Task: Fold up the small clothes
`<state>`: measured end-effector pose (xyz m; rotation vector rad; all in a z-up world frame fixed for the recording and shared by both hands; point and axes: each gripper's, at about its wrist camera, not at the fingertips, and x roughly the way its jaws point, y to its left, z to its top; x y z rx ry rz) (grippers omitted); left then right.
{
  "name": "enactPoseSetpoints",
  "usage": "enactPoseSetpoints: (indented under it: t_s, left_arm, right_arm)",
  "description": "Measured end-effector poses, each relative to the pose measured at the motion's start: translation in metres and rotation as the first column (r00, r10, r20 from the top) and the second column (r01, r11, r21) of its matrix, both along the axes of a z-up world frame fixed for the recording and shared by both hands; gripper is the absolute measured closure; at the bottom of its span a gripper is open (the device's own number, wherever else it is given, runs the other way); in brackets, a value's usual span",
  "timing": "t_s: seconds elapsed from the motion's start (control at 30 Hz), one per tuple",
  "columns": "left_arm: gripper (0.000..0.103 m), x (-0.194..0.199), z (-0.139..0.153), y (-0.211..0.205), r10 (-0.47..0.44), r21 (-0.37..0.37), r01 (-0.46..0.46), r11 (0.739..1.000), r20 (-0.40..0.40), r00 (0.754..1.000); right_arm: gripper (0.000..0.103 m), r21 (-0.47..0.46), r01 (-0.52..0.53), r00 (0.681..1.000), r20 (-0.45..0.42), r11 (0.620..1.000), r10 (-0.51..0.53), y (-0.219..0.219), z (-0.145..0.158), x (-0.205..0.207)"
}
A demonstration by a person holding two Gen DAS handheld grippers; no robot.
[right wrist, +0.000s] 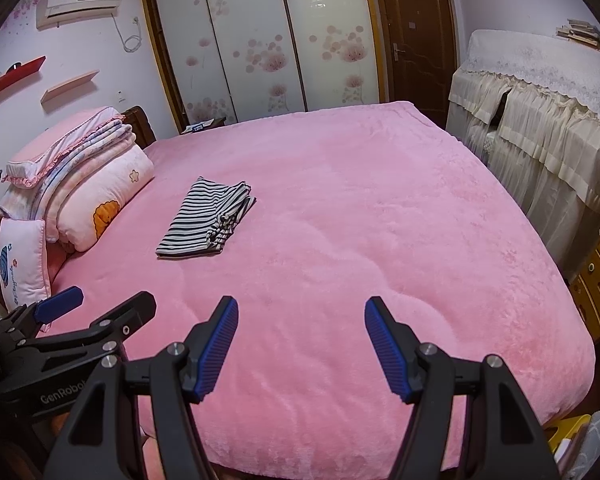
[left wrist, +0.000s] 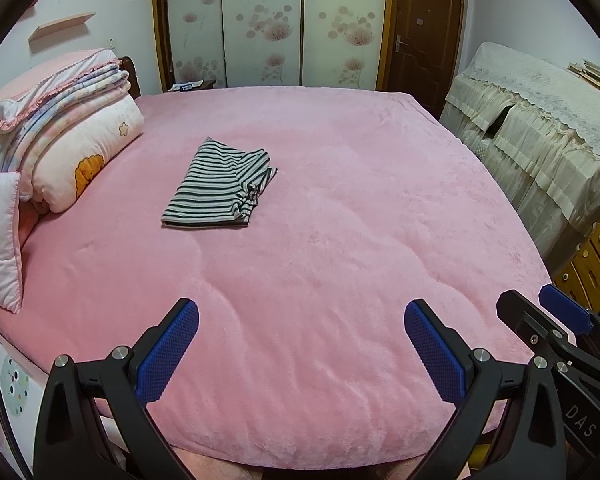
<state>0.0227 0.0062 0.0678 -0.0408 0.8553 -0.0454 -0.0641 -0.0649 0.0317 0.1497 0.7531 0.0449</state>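
- Your bed [left wrist: 320, 208] is covered by a pink fleece blanket, and most of it lies bare in front of you.
- At the head end, on your left, sits a stack of folded quilts [left wrist: 80, 140] with a small white pillow [left wrist: 0, 240] leaning just below it.
- Beyond the bed stand a wardrobe [left wrist: 268, 24] with flowered sliding doors and a brown door [left wrist: 424, 36].
- To your right, a lace-draped cabinet [left wrist: 540, 128] stands beside the bed, with wooden drawers [left wrist: 592, 264] nearer you.
- Nothing lies between your grippers and the striped garment [left wrist: 220, 184], only open blanket.
- That garment rests folded flat on the blanket, left of centre, near the quilts and well apart from both grippers.
- Your left gripper [left wrist: 300, 344] hangs over the near edge of the bed, jaws spread wide, holding nothing.
- Your right gripper [right wrist: 302, 344] is just beside it, jaws also apart and empty, touching nothing.
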Motion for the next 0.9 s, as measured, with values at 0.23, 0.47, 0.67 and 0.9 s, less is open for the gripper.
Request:
enactPoseSetpoints:
  t_s: [0.23, 0.47, 0.67, 0.9]
  left_arm:
    - [0.001, 0.0016, -0.0032, 0.0006, 0.001, 0.014, -0.001, 1.000, 0.000, 1.000]
    - [0.001, 0.0040, -0.0060, 0.0009, -0.002, 0.015, 0.002, 1.000, -0.006, 1.000]
    - [0.002, 0.0042, -0.0064, -0.0018, -0.002, 0.021, 0.002, 1.000, -0.007, 1.000]
    - [0.002, 0.0051, -0.0078, -0.0016, -0.005, 0.017, 0.005, 1.000, -0.017, 1.000]
  right_arm:
    - [0.037, 0.001, -0.002, 1.000, -0.005, 1.000, 0.002, -0.0004, -0.0051, 0.0019]
    - [0.037, 0.001, -0.002, 1.000, -0.007, 1.000, 0.002, -0.0005, -0.0055, 0.0020]
    - [0.037, 0.002, -0.001, 1.000, -0.007, 1.000, 0.001, -0.0008, -0.0045, 0.0022]
    - [0.037, 0.004, -0.002, 1.000, -0.008, 1.000, 0.002, -0.0021, -0.0075, 0.0026]
